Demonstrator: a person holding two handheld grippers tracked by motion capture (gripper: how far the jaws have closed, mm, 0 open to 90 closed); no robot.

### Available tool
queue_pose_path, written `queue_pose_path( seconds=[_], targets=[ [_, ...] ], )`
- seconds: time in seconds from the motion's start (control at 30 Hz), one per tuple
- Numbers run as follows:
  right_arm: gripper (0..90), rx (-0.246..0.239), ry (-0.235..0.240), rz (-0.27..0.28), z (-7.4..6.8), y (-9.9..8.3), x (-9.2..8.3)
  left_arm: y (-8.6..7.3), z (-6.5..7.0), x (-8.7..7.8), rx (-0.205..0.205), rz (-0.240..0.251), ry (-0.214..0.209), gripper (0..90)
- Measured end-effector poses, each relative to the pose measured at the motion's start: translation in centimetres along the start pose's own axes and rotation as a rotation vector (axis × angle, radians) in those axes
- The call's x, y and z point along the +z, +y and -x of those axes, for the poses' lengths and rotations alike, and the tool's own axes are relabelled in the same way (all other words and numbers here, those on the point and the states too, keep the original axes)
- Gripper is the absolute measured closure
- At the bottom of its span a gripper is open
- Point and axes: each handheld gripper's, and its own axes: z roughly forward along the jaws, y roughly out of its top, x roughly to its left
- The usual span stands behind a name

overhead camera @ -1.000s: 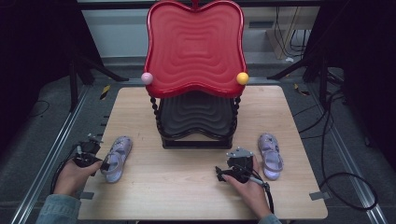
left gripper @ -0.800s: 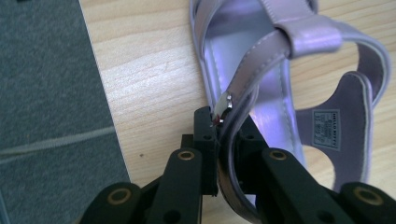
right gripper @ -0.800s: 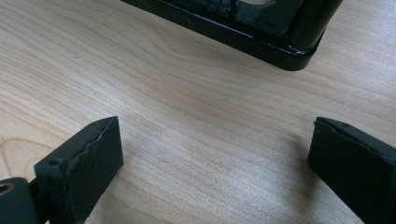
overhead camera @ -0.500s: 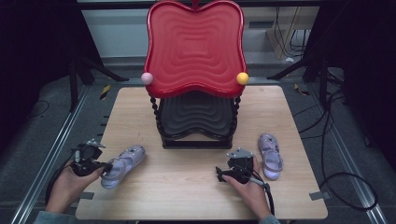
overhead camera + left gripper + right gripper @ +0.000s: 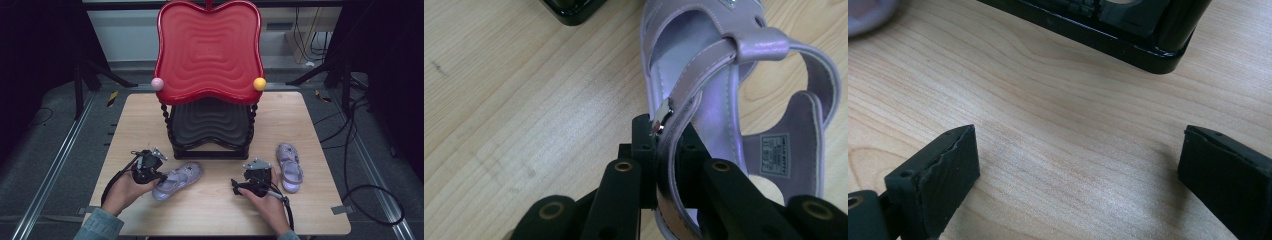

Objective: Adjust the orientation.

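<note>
A lilac child's sandal (image 5: 178, 180) lies on the wooden table (image 5: 220, 215) in front of the rack, toe toward the upper right. My left gripper (image 5: 160, 178) is shut on its side edge by the buckle strap. In the left gripper view the black pads (image 5: 644, 145) pinch that edge of the sandal (image 5: 724, 100). The matching sandal (image 5: 290, 161) rests at the right, beside my right gripper (image 5: 244, 186). The right gripper (image 5: 1078, 170) stands open over bare wood, with nothing between its jaws.
A two-tier rack stands mid-table, with a red wavy tray (image 5: 207, 50) on top and a black tray (image 5: 210, 125) below. Its black base (image 5: 1108, 25) lies just ahead of the right gripper. Pink (image 5: 157, 83) and yellow (image 5: 259, 83) knobs flank the red tray.
My left hand has carried the sandal from the table's left edge to the right, toward the rack's front, and its toe has swung round. The right hand and the other sandal stayed put.
</note>
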Motion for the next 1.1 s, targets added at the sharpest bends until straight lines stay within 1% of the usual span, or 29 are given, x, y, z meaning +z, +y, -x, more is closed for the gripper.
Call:
queue_pose_path(
  seconds=[0.03,0.07,0.13,0.2,0.23,0.27,0.3,0.37,0.4,0.47,0.5,0.57,0.63,0.67,0.7,0.77,0.8,0.83,0.87,0.9,0.93,0.97,1.0,1.03,1.07,1.1],
  targets=[
    [3.4,0.001,0.0,0.0,0.0,0.0,0.0,0.0,0.0,0.2,0.014,-0.017,0.007,82.5],
    [3.4,0.0,0.0,0.0,0.0,0.0,0.0,-0.1,-0.1,0.3,0.017,-0.02,0.005,82.6],
    [3.4,0.001,0.0,0.0,0.0,0.0,0.0,-0.5,-0.2,0.4,0.011,-0.014,-0.011,82.4],
    [3.4,-0.001,-0.001,0.0,0.0,0.0,0.0,-0.8,-0.1,0.7,0.023,-0.032,-0.007,82.3],
    [3.4,-0.001,-0.001,0.0,0.0,0.0,0.0,-0.8,-0.1,0.7,0.023,-0.032,-0.007,82.0],
    [3.4,-0.001,0.0,0.0,0.0,0.0,0.0,-1.1,0.1,1.0,0.031,-0.043,0.007,81.6],
    [3.4,-0.001,0.0,0.0,0.0,0.0,0.0,-1.1,0.1,1.0,0.031,-0.043,0.007,81.2],
    [3.4,0.0,0.0,0.0,0.0,0.0,0.0,-1.3,0.4,0.7,0.036,-0.02,0.012,78.0],
    [3.4,0.001,0.0,0.0,0.0,0.0,0.0,-1.3,0.5,0.5,0.038,-0.008,0.025,75.0],
    [3.4,0.0,-0.001,0.0,0.0,0.0,0.0,-1.2,0.9,-0.3,0.035,0.024,0.064,65.0],
    [3.4,0.001,0.0,0.0,0.0,0.0,0.0,-1.2,1.0,-0.8,0.036,0.038,0.081,61.6],
    [3.4,0.0,-0.001,0.0,0.0,0.0,0.0,-1.1,1.5,-1.9,0.034,0.068,0.104,53.1],
    [3.4,-0.001,-0.001,0.0,0.0,0.0,0.0,-1.0,2.0,-2.7,0.04,0.089,0.132,44.0],
    [3.4,-0.001,-0.001,0.0,0.0,0.0,0.0,-1.0,2.0,-2.7,0.04,0.089,0.132,43.1],
    [3.4,0.001,0.0,0.0,0.0,0.0,0.0,-1.0,2.5,-3.3,0.053,0.089,0.133,43.1],
    [3.4,-0.001,-0.001,0.0,0.0,0.0,0.0,-1.1,3.6,-4.2,0.065,0.099,0.109,42.4],
    [3.4,0.001,0.0,0.0,0.0,0.0,0.0,-1.1,3.9,-4.3,0.069,0.102,0.107,42.6],
    [3.4,0.001,0.0,0.0,0.0,0.0,0.0,-1.2,4.4,-4.5,0.082,0.098,0.102,43.7],
    [3.4,0.001,0.0,0.0,0.0,0.0,0.0,-1.2,4.7,-4.5,0.087,0.09,0.098,45.5],
    [3.4,0.0,-0.001,0.0,0.0,0.0,0.0,-1.2,4.7,-4.5,0.087,0.09,0.098,46.6],
    [3.4,0.001,0.0,0.0,0.0,0.0,0.0,-1.2,5.4,-4.4,0.107,0.069,0.081,47.7],
    [3.4,0.001,0.0,0.0,0.0,0.0,0.0,-1.2,5.4,-4.4,0.107,0.069,0.081,48.5],
    [3.4,0.0,-0.001,0.0,0.0,0.0,0.0,-1.1,5.9,-4.0,0.125,0.057,0.067,50.0],
    [3.4,0.0,-0.001,0.0,0.0,0.0,0.0,-1.1,5.9,-4.0,0.125,0.057,0.067,50.3],
    [3.3,0.001,0.0,0.0,0.0,0.0,0.0,-0.9,6.0,-3.6,0.126,0.044,0.066,50.3],
    [3.4,0.001,0.0,0.0,0.0,0.0,0.0,-0.9,6.0,-3.4,0.127,0.036,0.066,52.5]
  ],
)
